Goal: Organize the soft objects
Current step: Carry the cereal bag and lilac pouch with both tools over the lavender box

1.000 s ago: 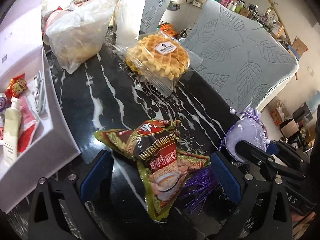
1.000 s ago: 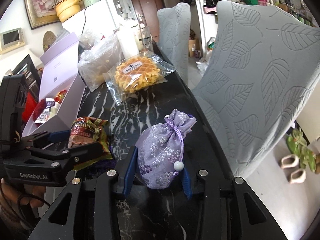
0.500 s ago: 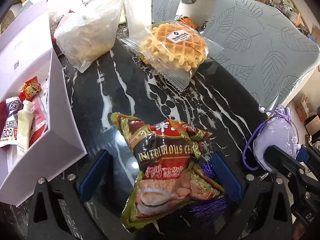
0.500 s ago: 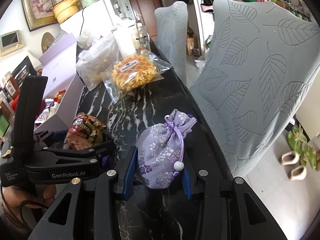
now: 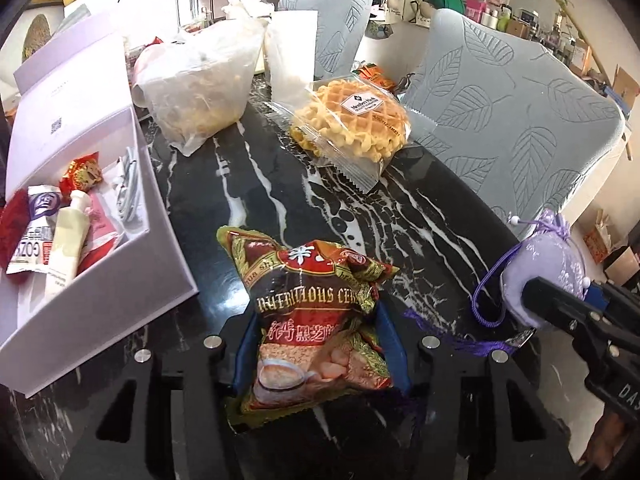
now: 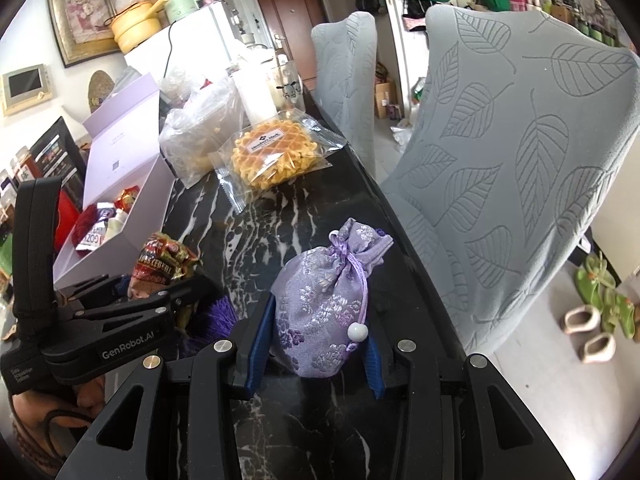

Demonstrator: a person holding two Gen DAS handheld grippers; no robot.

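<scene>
Marble table (image 5: 280,200): black stone with white veins is carrying everything here; two grey leaf-patterned chairs (image 6: 520,160) are standing along its far edge.
Left gripper (image 5: 320,350): its jaws are closing at this moment, with the blue pads already sitting against both sides of the cereal packet (image 5: 316,320), whose wrapper is crumpling between them.
Cereal packet: red, green and gold, it is lying on the table near the front, its lower part between the left pads and its top corner pointing toward the white box (image 5: 168,248).
Right gripper (image 6: 316,344): its blue pads are pressing on the two sides of the purple pouch (image 6: 324,304), holding it at a narrow setting.
Purple pouch: brocade drawstring bag, it is standing upright at the table's chair-side edge, neck gathered by a cord with a white bead (image 6: 357,332) hanging at the front; in the left view it is showing at the right behind the other gripper's black finger.
White box: open, its lid tilting back, it is sitting at the table's left and holding small sachets and a pale tube (image 5: 68,240).
Waffle pack (image 5: 352,120): clear wrapper, lying well beyond the cereal packet, beside a cloudy plastic bag (image 5: 200,84).
Hand (image 6: 48,412): a person's hand is gripping the left tool's handle at the lower left of the right view.
</scene>
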